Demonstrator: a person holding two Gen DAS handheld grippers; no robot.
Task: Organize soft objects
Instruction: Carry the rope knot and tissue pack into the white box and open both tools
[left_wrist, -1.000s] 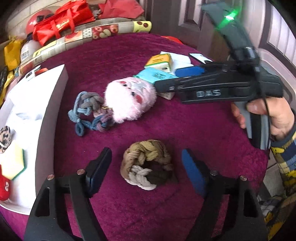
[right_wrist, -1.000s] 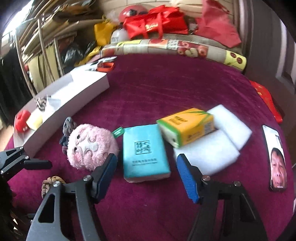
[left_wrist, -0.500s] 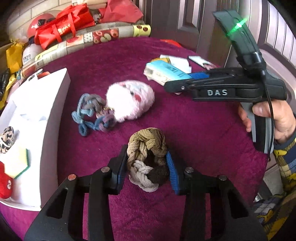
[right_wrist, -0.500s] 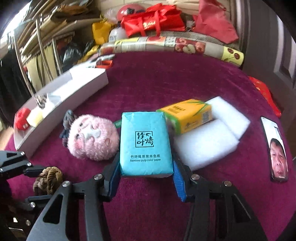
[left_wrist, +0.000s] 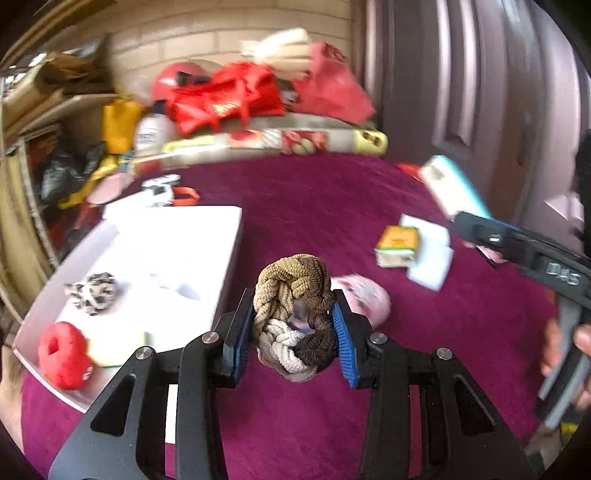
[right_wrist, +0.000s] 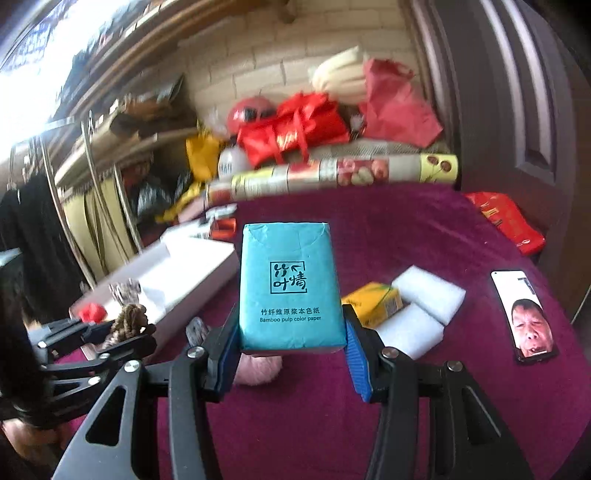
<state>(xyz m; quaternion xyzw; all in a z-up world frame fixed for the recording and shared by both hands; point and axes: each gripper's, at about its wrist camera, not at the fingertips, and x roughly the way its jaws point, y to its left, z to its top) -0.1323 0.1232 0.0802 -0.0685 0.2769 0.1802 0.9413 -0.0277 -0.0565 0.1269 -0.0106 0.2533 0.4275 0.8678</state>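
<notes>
Your white rectangular tray holds a red knit ball and leopard-print scrunchie; left tongs clench the brown-beige braided rope ring just right of its edge, right tongs grip the teal tissue pack above the magenta-covered desk.

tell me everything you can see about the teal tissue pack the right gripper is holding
The teal plastic-wrapped tissue pack is a soft rectangular brick with a folded wrapper seam along its top edge. Its front carries a dark square logo, Chinese characters and the words "Bamboo pulp color paper". It stands upright, printed face toward the camera, lifted above the purple velvet tablecloth. The right gripper is clamped on its lower sides, blue pads pressing in. Nothing else touches it.
</notes>
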